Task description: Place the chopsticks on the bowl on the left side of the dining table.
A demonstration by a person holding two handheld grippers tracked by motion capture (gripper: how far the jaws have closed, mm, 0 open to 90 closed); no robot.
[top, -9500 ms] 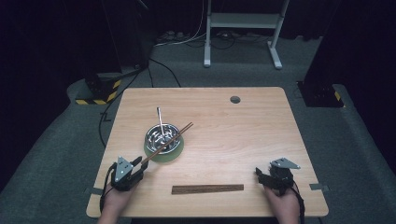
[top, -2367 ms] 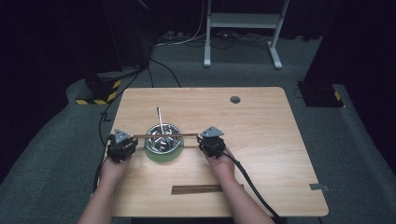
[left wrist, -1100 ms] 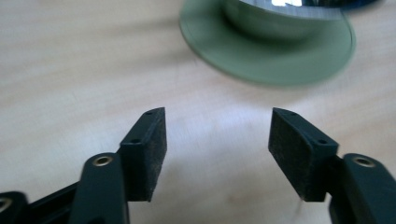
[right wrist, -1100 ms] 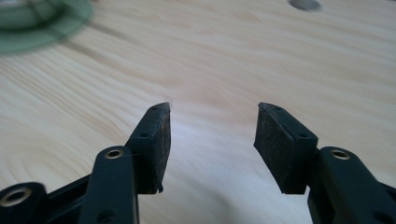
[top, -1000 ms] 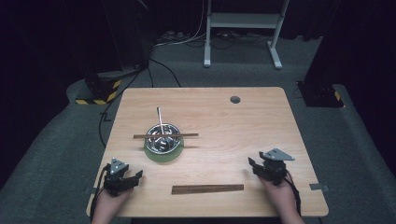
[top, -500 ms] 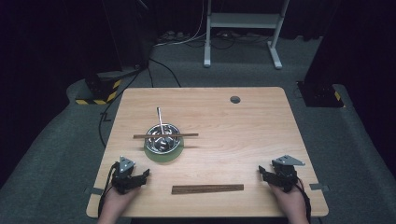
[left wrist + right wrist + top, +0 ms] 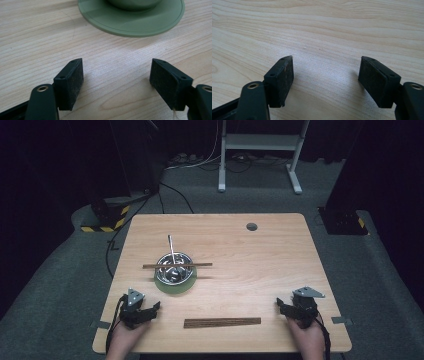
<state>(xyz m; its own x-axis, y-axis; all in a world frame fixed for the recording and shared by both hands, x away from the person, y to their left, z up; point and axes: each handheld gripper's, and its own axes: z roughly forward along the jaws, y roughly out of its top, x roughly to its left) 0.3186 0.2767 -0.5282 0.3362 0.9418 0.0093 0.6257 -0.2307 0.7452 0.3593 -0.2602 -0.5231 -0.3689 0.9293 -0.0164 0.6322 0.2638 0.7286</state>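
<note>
On the table [image 7: 260, 250], one bowl [image 7: 174, 268], two claws.

Green saucer [image 7: 175, 285], silver bowl [image 7: 174, 268], dark brown chopsticks [image 7: 177, 265], pale wood-grain table [image 7: 250, 250], black tongs [image 7: 117, 82]

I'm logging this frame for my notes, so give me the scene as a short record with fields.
bowl: metal bowl on a green saucer
across the bowl: chopsticks lying level on its rim
in the bowl: a spoon, handle pointing away
near edge: a second pair of chopsticks flat on the table
left gripper: open, holding nothing
right gripper: open, holding nothing
</note>
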